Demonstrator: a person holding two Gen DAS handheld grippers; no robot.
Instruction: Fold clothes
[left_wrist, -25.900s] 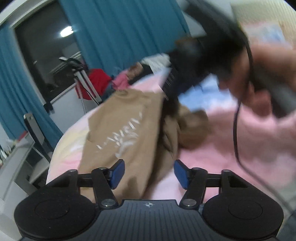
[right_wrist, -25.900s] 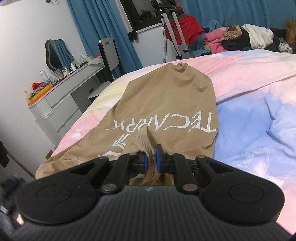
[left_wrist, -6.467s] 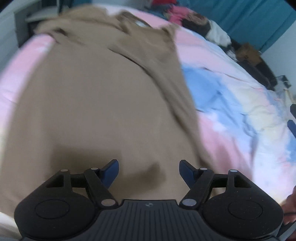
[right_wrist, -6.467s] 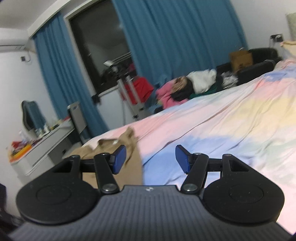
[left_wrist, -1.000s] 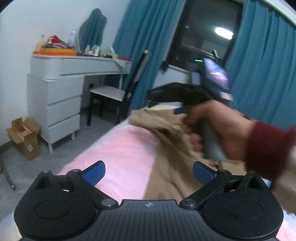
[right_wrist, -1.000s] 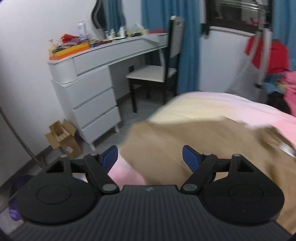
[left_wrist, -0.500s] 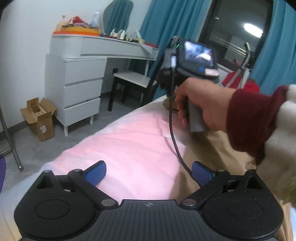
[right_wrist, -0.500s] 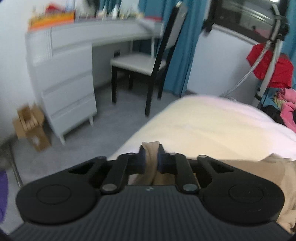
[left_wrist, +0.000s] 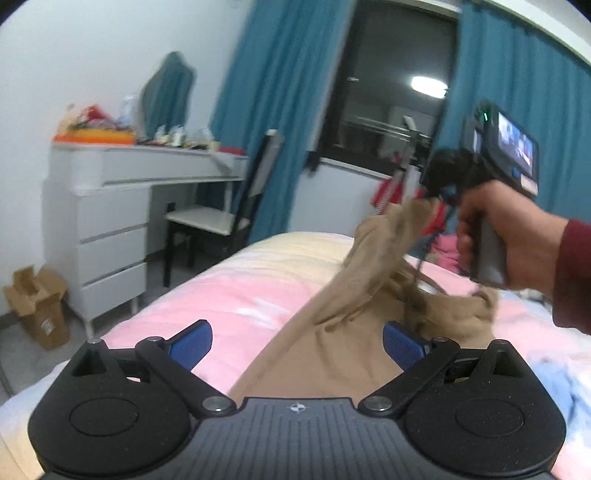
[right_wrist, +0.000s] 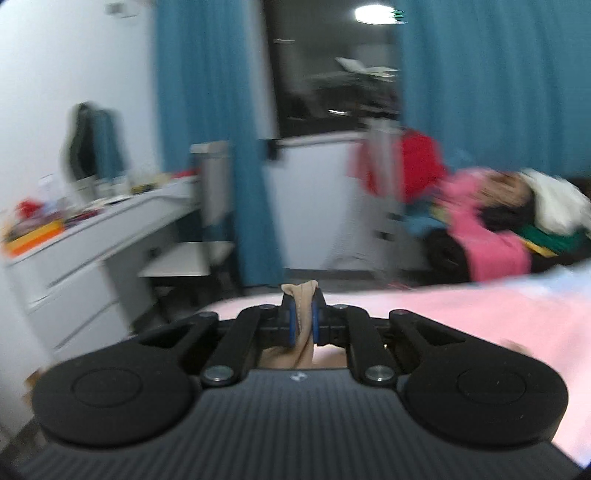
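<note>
A pink bed (left_wrist: 236, 295) carries a tan garment (left_wrist: 332, 354), plain, soft and creased, its body spread flat while one end rises in a twisted bunch. The left gripper (left_wrist: 297, 341) hovers over the flat part with its blue fingers (left_wrist: 192, 341) spread wide, holding nothing. The right gripper (right_wrist: 301, 323), held in a hand (left_wrist: 502, 236), has its fingers (right_wrist: 291, 325) pinched tight on that raised end.
</note>
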